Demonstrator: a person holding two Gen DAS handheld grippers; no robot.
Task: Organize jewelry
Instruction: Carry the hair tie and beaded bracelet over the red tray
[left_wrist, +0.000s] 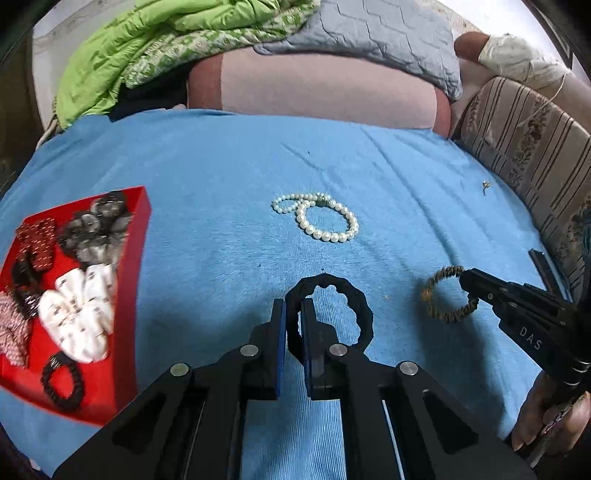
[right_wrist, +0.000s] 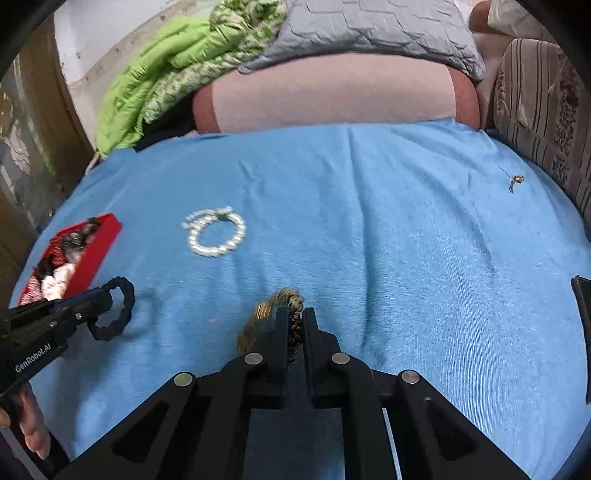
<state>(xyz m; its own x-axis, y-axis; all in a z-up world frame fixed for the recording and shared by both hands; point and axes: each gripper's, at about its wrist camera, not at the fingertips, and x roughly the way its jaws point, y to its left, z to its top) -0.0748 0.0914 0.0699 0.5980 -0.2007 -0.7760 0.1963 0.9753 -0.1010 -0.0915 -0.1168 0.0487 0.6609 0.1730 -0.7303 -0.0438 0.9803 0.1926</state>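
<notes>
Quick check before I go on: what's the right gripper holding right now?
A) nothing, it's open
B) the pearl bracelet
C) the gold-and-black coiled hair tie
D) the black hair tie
C: the right gripper is shut on the gold-and-black hair tie, while the black hair tie is in the left gripper and the pearl bracelet lies on the blue cloth.

The letters "DAS" can be read on the right gripper (left_wrist: 466, 281). "GenRobot.AI" is written on the left gripper (right_wrist: 107, 295).
</notes>
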